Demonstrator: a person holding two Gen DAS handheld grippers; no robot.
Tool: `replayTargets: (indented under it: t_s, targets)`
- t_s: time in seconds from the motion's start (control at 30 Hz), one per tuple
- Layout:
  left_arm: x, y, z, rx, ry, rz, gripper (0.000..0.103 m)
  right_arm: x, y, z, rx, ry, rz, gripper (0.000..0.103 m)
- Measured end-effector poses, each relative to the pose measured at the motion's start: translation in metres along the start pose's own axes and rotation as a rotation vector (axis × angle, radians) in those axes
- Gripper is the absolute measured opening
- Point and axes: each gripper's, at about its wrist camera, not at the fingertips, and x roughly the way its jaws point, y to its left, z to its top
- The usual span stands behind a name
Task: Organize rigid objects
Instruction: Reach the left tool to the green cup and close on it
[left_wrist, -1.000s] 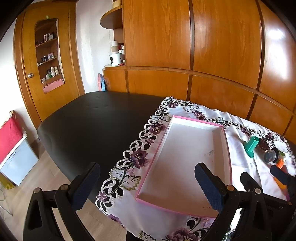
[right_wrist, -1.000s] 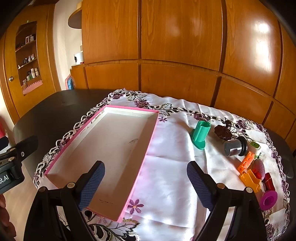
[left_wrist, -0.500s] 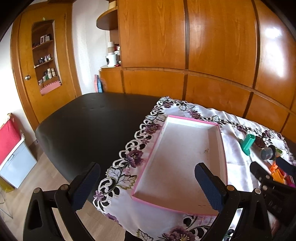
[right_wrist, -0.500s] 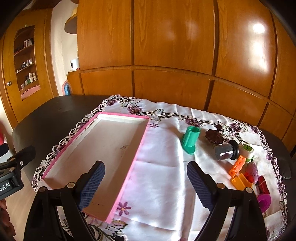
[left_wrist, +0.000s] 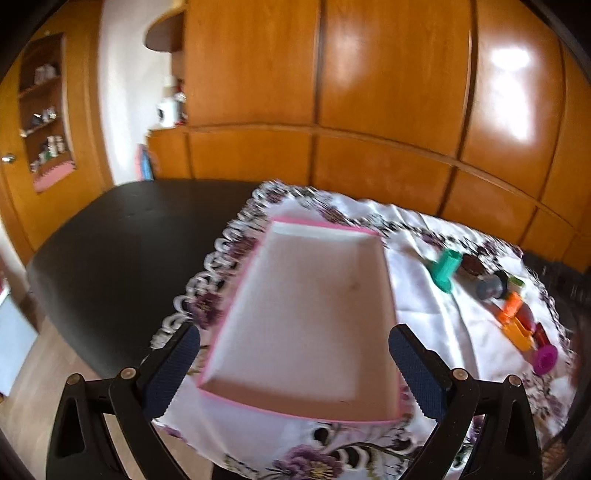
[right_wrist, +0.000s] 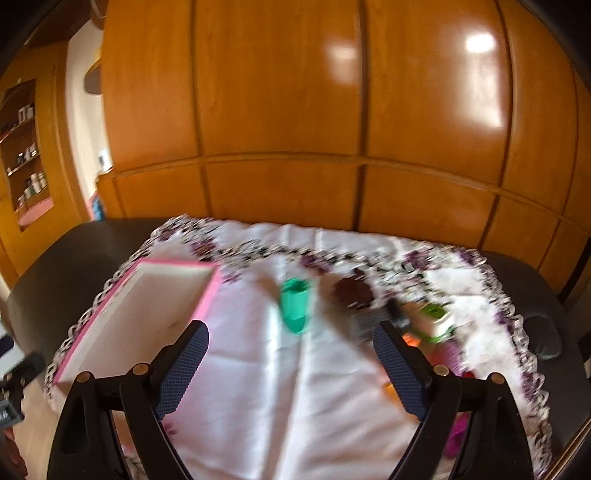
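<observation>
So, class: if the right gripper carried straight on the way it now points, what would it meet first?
Most likely the green cylinder, which lies on the white cloth roughly centred ahead of the open right gripper. Blur and unclear depth mean it might touch the bare cloth just short of it.

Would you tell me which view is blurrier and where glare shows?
Right wrist view: heavy motion blur smears the green cylinder and tablecloth. Left wrist view: milder blur, pink tray readable. Both: bright glare patches on the wooden wardrobe.
</observation>
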Motion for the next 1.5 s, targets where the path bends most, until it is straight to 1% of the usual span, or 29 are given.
replayTargets:
  t_s: [0.03, 0.07, 0.17, 0.2, 0.27, 0.33, 0.43, 0.5, 0.57, 0.6, 0.63, 0.7, 0.73, 0.77, 0.83, 1.0, 1.03, 1.13, 1.23, 1.3, 1.43, 1.5]
  targets:
    - [0.004, -0.007, 0.0, 0.017, 0.023, -0.029, 0.103, -0.002, -0.016, 0.006, 0.021, -0.009, -0.011, 0.092]
    - [0.007, -0.013, 0.0, 0.032, 0.031, -0.047, 0.103, -0.003, -0.029, 0.011, 0.037, -0.016, -0.024, 0.092]
    - [0.01, -0.04, -0.004, 0.119, 0.013, -0.062, 0.103, -0.006, -0.08, 0.024, 0.096, -0.045, -0.088, 0.092]
    - [0.012, -0.051, -0.005, 0.152, 0.018, -0.085, 0.103, -0.006, -0.092, 0.026, 0.112, -0.047, -0.102, 0.092]
    - [0.018, -0.067, -0.005, 0.202, 0.044, -0.135, 0.103, -0.003, -0.129, 0.03, 0.162, -0.063, -0.139, 0.092]
    - [0.023, -0.08, -0.002, 0.222, 0.069, -0.187, 0.103, 0.003, -0.152, 0.03, 0.205, -0.061, -0.182, 0.093]
    - [0.031, -0.098, 0.003, 0.227, 0.099, -0.275, 0.103, 0.014, -0.181, 0.021, 0.283, -0.052, -0.186, 0.093]
    - [0.037, -0.111, 0.007, 0.238, 0.115, -0.318, 0.103, 0.019, -0.191, 0.011, 0.321, -0.051, -0.183, 0.093]
    - [0.043, -0.123, 0.009, 0.251, 0.141, -0.357, 0.103, 0.028, -0.199, -0.004, 0.369, -0.029, -0.171, 0.093]
    - [0.048, -0.13, 0.01, 0.256, 0.147, -0.374, 0.103, 0.031, -0.202, -0.006, 0.387, -0.008, -0.16, 0.093]
    - [0.053, -0.135, 0.012, 0.261, 0.153, -0.382, 0.103, 0.032, -0.205, -0.007, 0.407, -0.007, -0.14, 0.093]
    - [0.065, -0.146, 0.016, 0.266, 0.183, -0.398, 0.103, 0.029, -0.209, -0.008, 0.439, -0.029, -0.101, 0.093]
    - [0.07, -0.149, 0.017, 0.261, 0.19, -0.405, 0.103, 0.029, -0.21, -0.01, 0.449, -0.029, -0.091, 0.096]
    - [0.077, -0.154, 0.02, 0.257, 0.186, -0.407, 0.103, 0.03, -0.212, -0.011, 0.463, -0.024, -0.078, 0.098]
    - [0.087, -0.16, 0.024, 0.269, 0.174, -0.405, 0.103, 0.033, -0.215, -0.012, 0.491, -0.013, -0.036, 0.098]
    - [0.118, -0.183, 0.043, 0.298, 0.174, -0.349, 0.103, 0.04, -0.216, -0.013, 0.507, 0.003, 0.025, 0.098]
    - [0.126, -0.187, 0.047, 0.303, 0.181, -0.335, 0.103, 0.04, -0.216, -0.013, 0.504, 0.002, 0.029, 0.098]
    - [0.146, -0.195, 0.057, 0.306, 0.212, -0.325, 0.103, 0.04, -0.214, -0.012, 0.496, 0.002, 0.032, 0.098]
    - [0.165, -0.209, 0.063, 0.343, 0.197, -0.293, 0.103, 0.042, -0.213, -0.012, 0.488, 0.008, 0.04, 0.098]
    - [0.179, -0.215, 0.067, 0.351, 0.208, -0.283, 0.103, 0.043, -0.211, -0.011, 0.475, 0.016, 0.039, 0.098]
    - [0.203, -0.227, 0.074, 0.35, 0.221, -0.267, 0.102, 0.046, -0.206, -0.01, 0.445, 0.031, 0.031, 0.098]
    - [0.216, -0.233, 0.077, 0.346, 0.236, -0.254, 0.1, 0.047, -0.206, -0.01, 0.439, 0.034, 0.028, 0.098]
